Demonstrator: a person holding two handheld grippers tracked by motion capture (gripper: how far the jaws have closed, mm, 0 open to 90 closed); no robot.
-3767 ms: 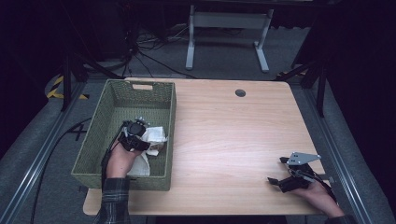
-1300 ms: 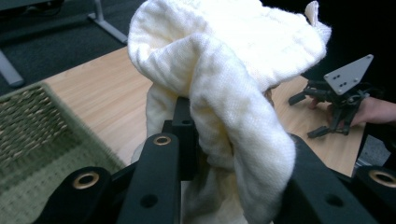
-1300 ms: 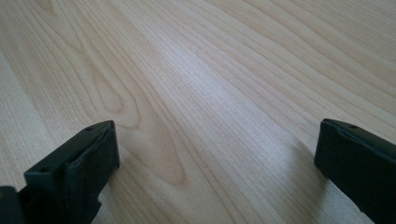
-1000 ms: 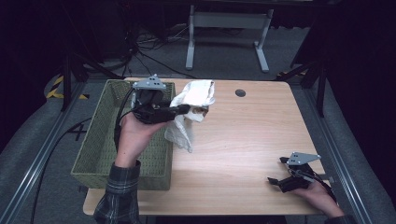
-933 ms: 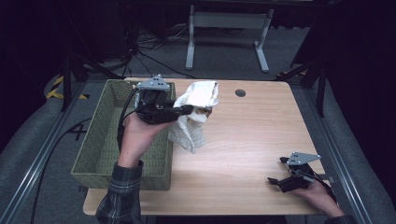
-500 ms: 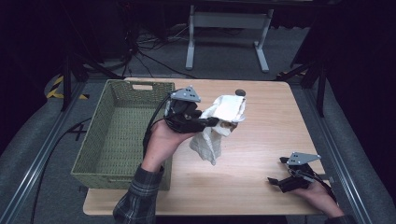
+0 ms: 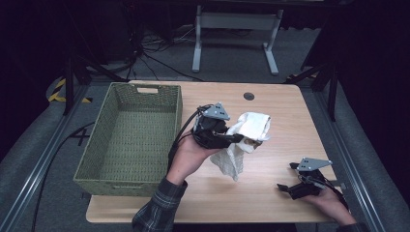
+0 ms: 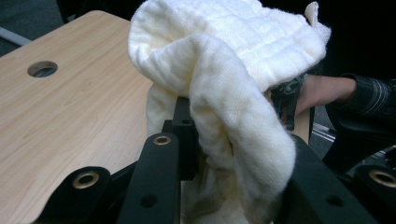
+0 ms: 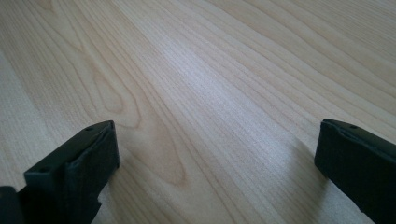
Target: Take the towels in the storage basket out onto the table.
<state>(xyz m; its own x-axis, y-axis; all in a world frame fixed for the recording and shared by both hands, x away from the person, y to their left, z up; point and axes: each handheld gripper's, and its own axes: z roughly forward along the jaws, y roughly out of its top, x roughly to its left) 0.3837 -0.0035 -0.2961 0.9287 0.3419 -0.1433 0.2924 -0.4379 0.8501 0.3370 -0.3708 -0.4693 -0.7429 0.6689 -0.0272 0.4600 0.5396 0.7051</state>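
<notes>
A cream white cloth hangs bunched above the middle of the wooden table, with my left gripper shut on it. In the left gripper view the cloth drapes over and between the black jaws, hiding the fingertips. Its lower corner dangles close to the tabletop. My right gripper rests at the table's front right corner in a hand. Its jaws stand wide apart in the right gripper view, open over bare wood with nothing between them.
A green woven basket stands on the left part of the table, its inside bare. A round cable hole sits near the table's far edge. Cables and a metal stand lie on the floor behind the table.
My left gripper has carried the cloth out of the basket, rightward over the table and a little lower. The right gripper has stayed where it was.
</notes>
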